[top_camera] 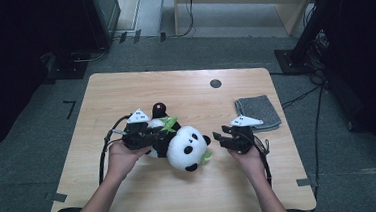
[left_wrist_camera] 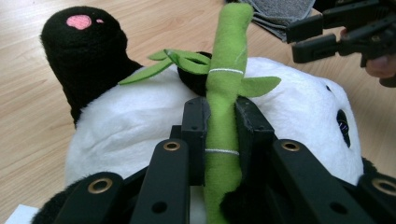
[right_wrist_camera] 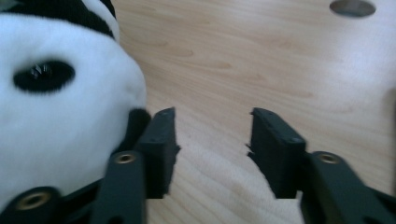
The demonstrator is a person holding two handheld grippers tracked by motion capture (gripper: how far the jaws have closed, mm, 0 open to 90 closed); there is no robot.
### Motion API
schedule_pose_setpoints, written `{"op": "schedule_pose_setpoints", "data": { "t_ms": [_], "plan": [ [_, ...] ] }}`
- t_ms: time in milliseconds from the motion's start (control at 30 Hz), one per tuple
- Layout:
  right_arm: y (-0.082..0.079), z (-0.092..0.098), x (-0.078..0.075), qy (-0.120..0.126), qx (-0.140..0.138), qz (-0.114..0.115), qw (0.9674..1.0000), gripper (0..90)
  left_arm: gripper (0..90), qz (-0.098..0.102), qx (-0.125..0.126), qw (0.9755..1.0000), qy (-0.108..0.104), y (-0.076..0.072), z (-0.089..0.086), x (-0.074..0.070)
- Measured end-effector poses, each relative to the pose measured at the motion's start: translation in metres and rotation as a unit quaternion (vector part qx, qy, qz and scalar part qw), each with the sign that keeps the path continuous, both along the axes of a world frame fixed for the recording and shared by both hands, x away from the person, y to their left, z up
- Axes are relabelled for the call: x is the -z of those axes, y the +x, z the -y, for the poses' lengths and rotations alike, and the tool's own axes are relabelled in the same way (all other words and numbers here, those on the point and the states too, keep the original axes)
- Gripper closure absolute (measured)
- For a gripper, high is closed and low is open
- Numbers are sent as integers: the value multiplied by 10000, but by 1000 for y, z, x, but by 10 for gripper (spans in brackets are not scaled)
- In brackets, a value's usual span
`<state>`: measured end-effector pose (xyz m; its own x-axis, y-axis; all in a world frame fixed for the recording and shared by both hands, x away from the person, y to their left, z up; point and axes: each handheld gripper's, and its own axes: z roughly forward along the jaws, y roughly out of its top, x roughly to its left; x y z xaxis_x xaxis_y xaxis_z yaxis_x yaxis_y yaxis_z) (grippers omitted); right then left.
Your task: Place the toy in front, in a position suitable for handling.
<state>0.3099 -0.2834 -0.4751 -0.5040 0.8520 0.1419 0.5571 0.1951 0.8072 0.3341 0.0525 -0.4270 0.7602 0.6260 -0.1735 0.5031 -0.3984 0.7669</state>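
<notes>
A black-and-white panda plush (top_camera: 184,146) lies on the wooden table (top_camera: 125,90), head toward my right hand. A green felt bamboo stalk (left_wrist_camera: 224,93) with leaves runs across its white body (left_wrist_camera: 130,121). My left gripper (top_camera: 148,136) is shut on that stalk, with both pads (left_wrist_camera: 196,126) pressing its sides. My right gripper (top_camera: 228,138) hovers just right of the panda's head (right_wrist_camera: 60,116). Its jaws stand open over bare wood, and the left jaw is next to the ear with nothing between the pads (right_wrist_camera: 161,140). One black foot with a pink sole (left_wrist_camera: 84,46) sticks up.
A folded grey cloth (top_camera: 258,112) lies at the table's right side, behind my right hand. A dark round hole (top_camera: 215,83) sits near the far edge. Dark equipment and cables stand on the floor around the table.
</notes>
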Motion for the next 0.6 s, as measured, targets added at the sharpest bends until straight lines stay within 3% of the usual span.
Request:
{"op": "schedule_pose_setpoints", "data": {
  "t_ms": [67,100,133,167,200,267,400,500,600],
  "plan": [
    [3,-3,-4,16,-70,-56,10000,648,724,-64,17,10000,-70,0,-1,0],
    [5,-8,-6,-88,-146,-2,9999,667,630,-128,61,9998,-149,0,-2,0],
    [5,-8,-6,-88,-146,-2,9999,667,630,-177,75,9995,-244,-1,-3,-2],
    [5,-12,-6,-124,-208,13,9997,673,519,-160,46,9994,-307,-3,-5,-5],
    [5,-12,-6,-124,-208,13,9997,673,519,-113,44,9994,-334,-5,-6,-8],
    [5,-14,-5,-241,-308,-22,9992,673,428,-83,63,9990,-427,-10,-11,-13],
    [6,-13,-6,-181,-289,-20,9994,674,432,87,-160,9994,-296,-19,-23,-20],
    [6,-11,-6,-165,-272,-10,9995,658,513,174,-266,9993,-187,-25,-30,-23],
    [8,-12,-4,-217,-294,-67,9993,674,669,164,-313,9992,-182,-33,-36,-22]
  ]
}}
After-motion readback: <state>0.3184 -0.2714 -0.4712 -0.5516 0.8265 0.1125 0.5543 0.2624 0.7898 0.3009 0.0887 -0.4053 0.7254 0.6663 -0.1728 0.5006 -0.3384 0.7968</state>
